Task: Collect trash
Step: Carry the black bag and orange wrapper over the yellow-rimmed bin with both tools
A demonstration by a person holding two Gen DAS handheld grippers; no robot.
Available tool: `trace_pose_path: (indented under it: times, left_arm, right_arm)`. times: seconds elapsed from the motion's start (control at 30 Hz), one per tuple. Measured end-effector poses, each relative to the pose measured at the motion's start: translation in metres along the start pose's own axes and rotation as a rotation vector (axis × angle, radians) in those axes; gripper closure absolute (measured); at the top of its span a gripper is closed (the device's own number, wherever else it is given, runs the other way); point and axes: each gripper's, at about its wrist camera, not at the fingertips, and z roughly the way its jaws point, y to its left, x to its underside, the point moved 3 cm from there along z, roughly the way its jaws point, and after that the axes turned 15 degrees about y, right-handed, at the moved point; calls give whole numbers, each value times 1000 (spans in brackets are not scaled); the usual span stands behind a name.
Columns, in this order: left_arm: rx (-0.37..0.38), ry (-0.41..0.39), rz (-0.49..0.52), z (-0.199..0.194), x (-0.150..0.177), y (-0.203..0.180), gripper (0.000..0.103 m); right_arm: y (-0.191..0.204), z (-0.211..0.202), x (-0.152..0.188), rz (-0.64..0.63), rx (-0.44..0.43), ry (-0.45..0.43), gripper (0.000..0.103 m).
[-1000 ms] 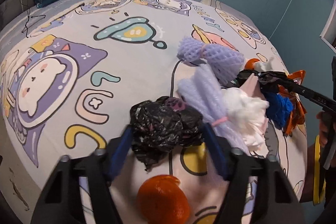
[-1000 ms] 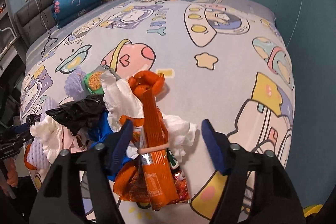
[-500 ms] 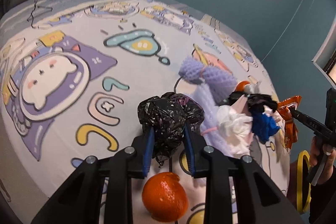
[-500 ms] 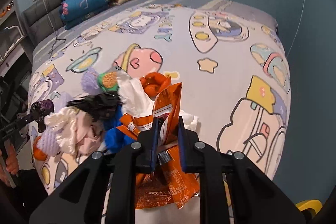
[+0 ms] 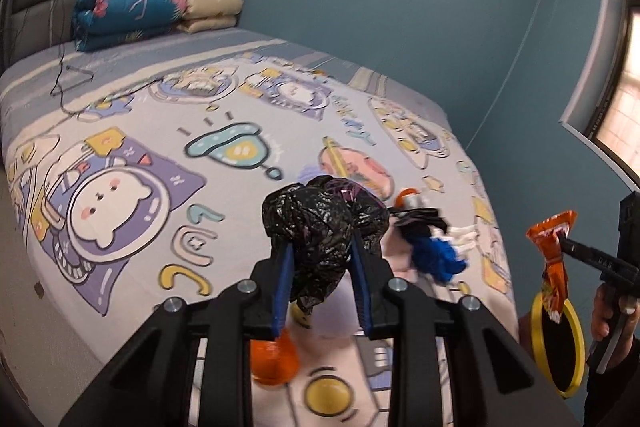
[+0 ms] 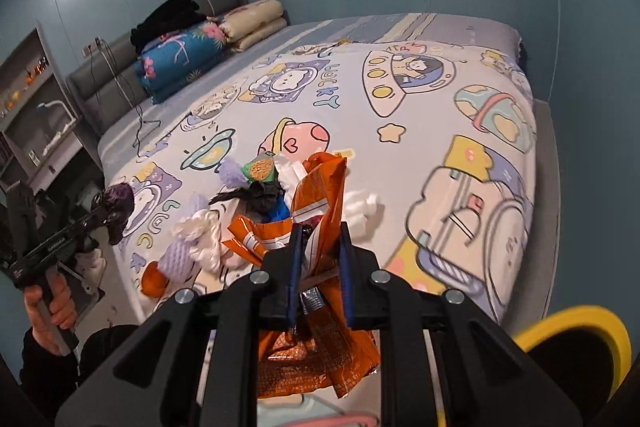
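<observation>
My left gripper (image 5: 320,247) is shut on a crumpled black plastic bag (image 5: 320,215) and holds it above the bed. My right gripper (image 6: 319,233) is shut on an orange snack wrapper (image 6: 320,195), lifted off the bed; the wrapper also shows at the right of the left wrist view (image 5: 554,251). A pile of trash stays on the cartoon-print bedsheet (image 6: 440,131): white tissue (image 6: 200,231), purple foam net (image 6: 176,255), a black bag scrap (image 6: 256,193), blue cloth (image 5: 438,255) and an orange (image 5: 274,361).
A yellow-rimmed bin (image 5: 556,343) stands on the floor off the bed's near corner, below the hanging wrapper; it also shows in the right wrist view (image 6: 572,331). Folded quilts (image 5: 132,11) lie at the headboard. A black cable (image 5: 68,87) trails over the far sheet.
Both grippers closed on their items, the left on the black bag and the right on the orange wrapper, then lifted them up and back from the pile.
</observation>
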Motion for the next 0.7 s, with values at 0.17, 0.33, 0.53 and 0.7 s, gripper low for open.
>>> trace_pose_path:
  times: [0.17,0.33,0.53,0.7]
  left_arm:
    - [65,-5,76,-3,8,-49,78]
    - [136,3,145,2,18,-100,78]
    - [208,0,212,1,34,-156,78]
    - [241,12,284,-1,41,-197,78]
  right_arm:
    - [-19,-33,25,50,5,-30,87]
    - [-42,-68,47,126,10,-89,87]
    - [-62,-110,66,166,62,-209,87]
    - [-76,-140,76,196,96,-293,87]
